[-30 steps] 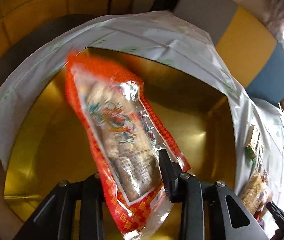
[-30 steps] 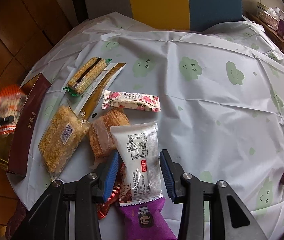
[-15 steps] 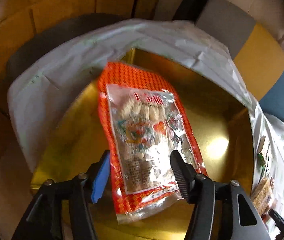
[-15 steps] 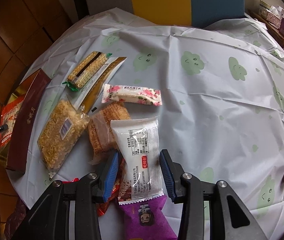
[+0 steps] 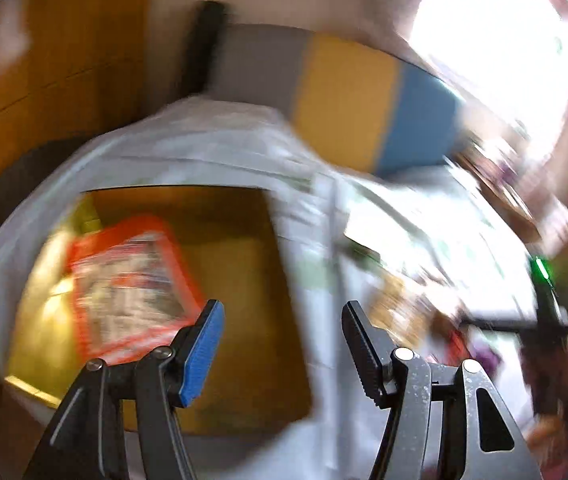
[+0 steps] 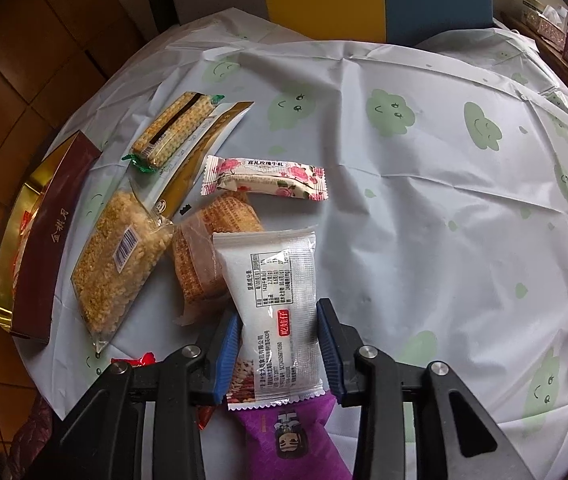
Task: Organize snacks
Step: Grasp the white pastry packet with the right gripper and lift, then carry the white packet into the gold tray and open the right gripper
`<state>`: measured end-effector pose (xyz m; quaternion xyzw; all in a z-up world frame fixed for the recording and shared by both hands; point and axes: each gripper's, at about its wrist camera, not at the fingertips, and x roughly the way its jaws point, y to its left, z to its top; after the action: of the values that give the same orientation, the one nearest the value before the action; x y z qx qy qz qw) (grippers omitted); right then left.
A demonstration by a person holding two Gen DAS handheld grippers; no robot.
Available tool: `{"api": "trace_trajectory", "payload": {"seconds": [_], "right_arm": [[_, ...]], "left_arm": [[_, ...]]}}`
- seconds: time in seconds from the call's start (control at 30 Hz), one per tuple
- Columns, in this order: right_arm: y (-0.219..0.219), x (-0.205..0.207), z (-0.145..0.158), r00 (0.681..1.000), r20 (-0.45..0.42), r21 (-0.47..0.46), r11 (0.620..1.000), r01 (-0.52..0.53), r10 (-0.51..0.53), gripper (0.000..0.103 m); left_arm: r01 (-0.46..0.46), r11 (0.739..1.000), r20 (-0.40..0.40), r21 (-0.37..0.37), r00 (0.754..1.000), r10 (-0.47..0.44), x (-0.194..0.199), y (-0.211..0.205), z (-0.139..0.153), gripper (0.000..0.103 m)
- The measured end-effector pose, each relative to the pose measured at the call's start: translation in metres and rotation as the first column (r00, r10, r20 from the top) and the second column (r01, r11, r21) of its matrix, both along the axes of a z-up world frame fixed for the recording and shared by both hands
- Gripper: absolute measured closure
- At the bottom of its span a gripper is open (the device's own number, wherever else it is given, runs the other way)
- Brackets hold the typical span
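The right tongs (image 6: 280, 350) are closing on the white plastic snack packet (image 6: 274, 300) near the desk's (image 6: 424, 216) front edge, pads at its sides. Next comes a lift toward the gold-lined box (image 6: 14, 240) at the left edge. The left tongs (image 5: 282, 344), a second ago gripping the orange-bordered snack bag (image 5: 128, 284), now stand open and empty; the bag lies in the box.
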<state>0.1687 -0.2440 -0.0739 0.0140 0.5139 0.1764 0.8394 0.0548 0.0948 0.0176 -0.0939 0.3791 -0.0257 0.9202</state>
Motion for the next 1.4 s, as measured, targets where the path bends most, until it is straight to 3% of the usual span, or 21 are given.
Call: {"api": "trace_trajectory", "payload": {"seconds": [0.23,0.43,0.57,0.77,1.13,1.4], "right_arm": [[0.003,-0.002,0.001,1.0,0.014,-0.025,1.0,-0.012,0.012,0.069],[0.006,-0.001,0.001,1.0,0.024,-0.043,0.999,-0.015,0.016,0.069],[0.008,-0.003,0.003,0.999,0.038,-0.041,0.999,-0.023,0.024,0.07],[0.01,-0.01,0.019,0.995,0.09,-0.004,0.999,-0.046,0.046,0.07],[0.04,-0.019,0.031,0.99,0.055,0.032,0.991,-0.129,0.127,0.07],[0.104,-0.021,0.064,0.947,0.039,0.129,0.938,-0.32,0.318,0.07]], "left_arm": [[0.21,0.978,-0.094,-0.004,0.973,-0.21,0.004,-0.076,-0.035,0.041],[0.323,0.942,-0.118,0.095,0.943,-0.312,-0.01,-0.122,-0.074,0.041],[0.324,0.939,-0.145,0.116,0.941,-0.307,-0.013,-0.128,-0.094,0.041],[0.318,0.942,-0.116,0.103,0.945,-0.306,-0.015,-0.12,-0.101,0.041],[0.311,0.948,-0.057,0.069,0.95,-0.307,-0.023,-0.112,-0.104,0.042],[0.305,0.952,-0.039,0.01,0.952,-0.304,-0.026,-0.1,-0.106,0.042]]}}
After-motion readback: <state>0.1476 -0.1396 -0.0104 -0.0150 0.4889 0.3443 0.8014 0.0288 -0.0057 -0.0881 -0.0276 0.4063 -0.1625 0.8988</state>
